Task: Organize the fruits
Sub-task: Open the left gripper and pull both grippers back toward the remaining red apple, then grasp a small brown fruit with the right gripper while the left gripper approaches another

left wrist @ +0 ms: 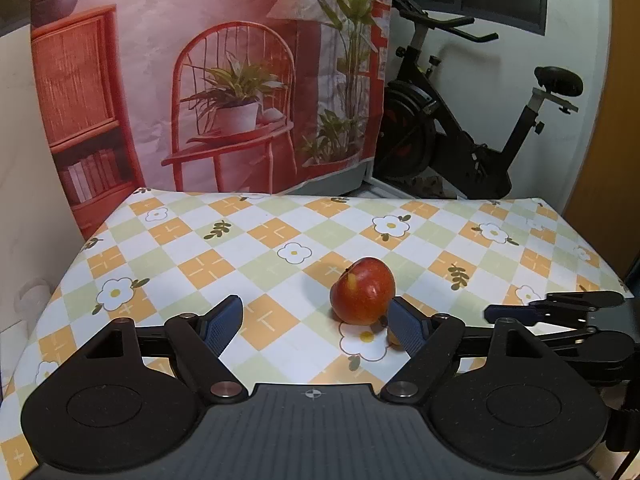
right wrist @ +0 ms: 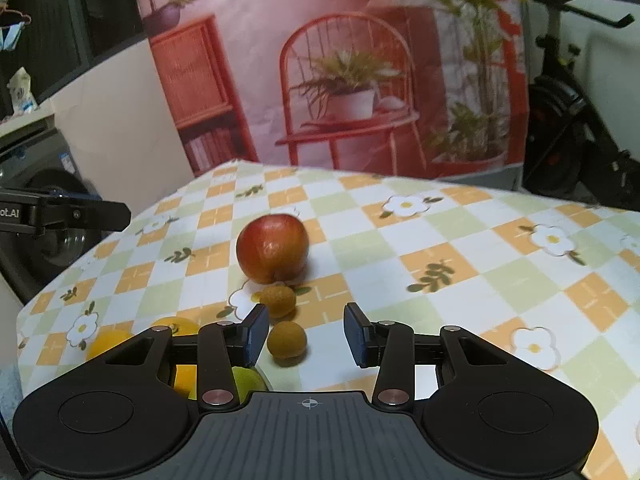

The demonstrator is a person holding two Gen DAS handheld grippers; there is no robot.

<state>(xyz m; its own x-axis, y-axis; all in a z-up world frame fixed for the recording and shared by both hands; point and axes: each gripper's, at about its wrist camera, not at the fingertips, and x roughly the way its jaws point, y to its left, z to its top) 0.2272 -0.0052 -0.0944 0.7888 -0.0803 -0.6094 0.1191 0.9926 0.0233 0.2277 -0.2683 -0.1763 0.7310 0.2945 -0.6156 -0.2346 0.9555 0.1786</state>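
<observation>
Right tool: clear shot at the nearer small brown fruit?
Probably yes. The right tool is open, and the nearer brown fruit lies between its fingers on the tablecloth, nothing covering it. The second brown fruit sits just beyond.

Left gripper [left wrist: 316, 322] gapes wide, red apple [left wrist: 363, 290] beside its right finger [left wrist: 406, 326].

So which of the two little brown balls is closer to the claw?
The lower brown ball, sitting just ahead of the open right claw near its left finger. The other brown ball lies farther off, right up against the red apple.
</observation>
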